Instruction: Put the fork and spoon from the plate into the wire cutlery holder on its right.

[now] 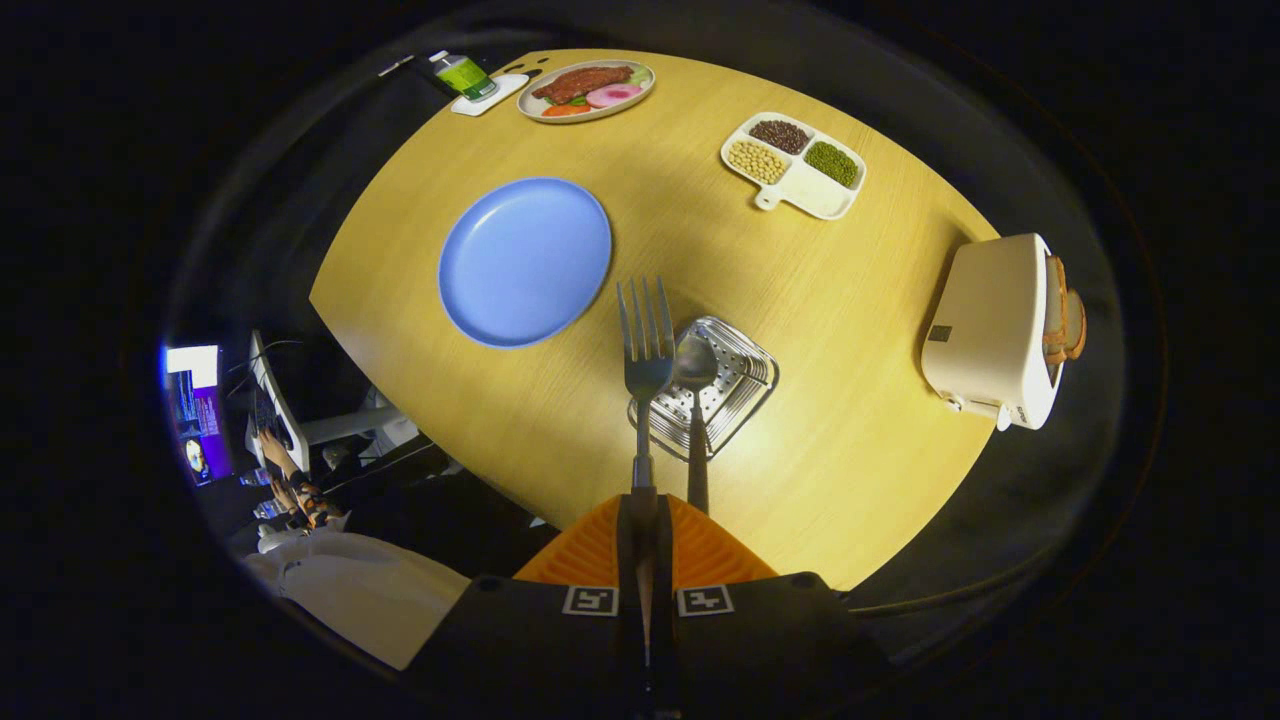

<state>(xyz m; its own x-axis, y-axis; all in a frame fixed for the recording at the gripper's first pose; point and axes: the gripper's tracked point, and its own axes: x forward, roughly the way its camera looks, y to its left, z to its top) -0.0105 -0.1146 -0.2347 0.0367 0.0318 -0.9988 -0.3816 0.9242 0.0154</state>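
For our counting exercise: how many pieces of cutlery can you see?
2. The fork is clamped by its handle between the closed jaws, tines pointing ahead. The spoon lies beside it over the wire cutlery holder; whether the jaws grip it too is unclear.

Bright, even overhead light on the table point(800, 300), strong fisheye bending, dim blurred surroundings.

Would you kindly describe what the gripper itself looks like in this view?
The gripper has two orange jaws with ribbed, rounded outer faces, mounted on a black body. Each side of the body carries a small square black-and-white marker. No cable or sleeve is visible on it.
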